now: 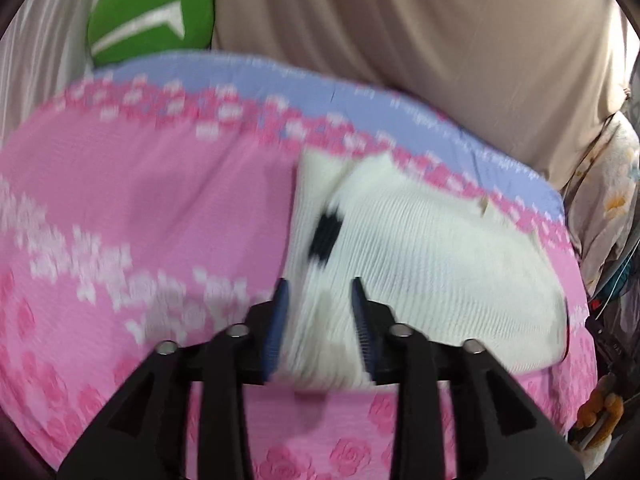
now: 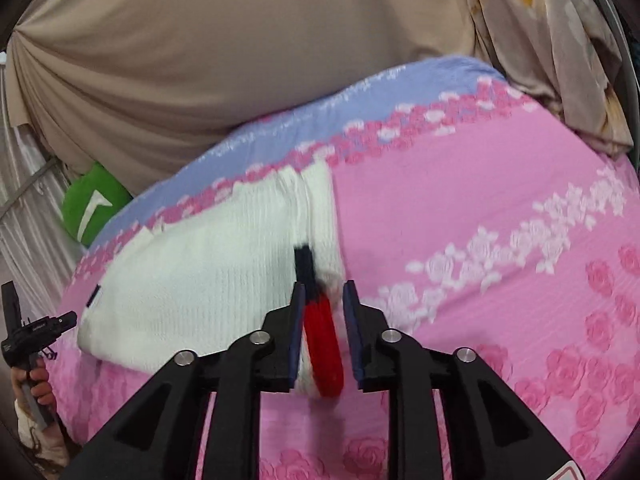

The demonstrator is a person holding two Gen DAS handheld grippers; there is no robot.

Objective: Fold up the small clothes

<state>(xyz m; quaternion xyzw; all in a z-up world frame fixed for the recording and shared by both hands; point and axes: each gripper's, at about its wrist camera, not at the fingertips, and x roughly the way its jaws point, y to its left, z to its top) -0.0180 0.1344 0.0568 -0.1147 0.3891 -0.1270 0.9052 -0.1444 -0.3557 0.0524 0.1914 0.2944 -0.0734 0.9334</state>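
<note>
A small white knit garment [image 1: 420,248] with a black patch lies on the pink rose-patterned bedspread [image 1: 140,200]. My left gripper [image 1: 319,292] has its jaws around the garment's near edge, cloth filling the gap between them. In the right wrist view the same white garment [image 2: 208,272] lies left of centre, with a black and red trim [image 2: 322,344] at its near corner. My right gripper [image 2: 323,294] straddles that trim, its jaws a little apart with cloth between them.
A green cushion [image 1: 152,20] sits at the bed's far left. A beige sheet [image 1: 440,40] hangs behind the bed. Flowered cloth [image 2: 560,40] is piled at the bed's right end. The other hand-held gripper [image 2: 28,332] shows at the left edge.
</note>
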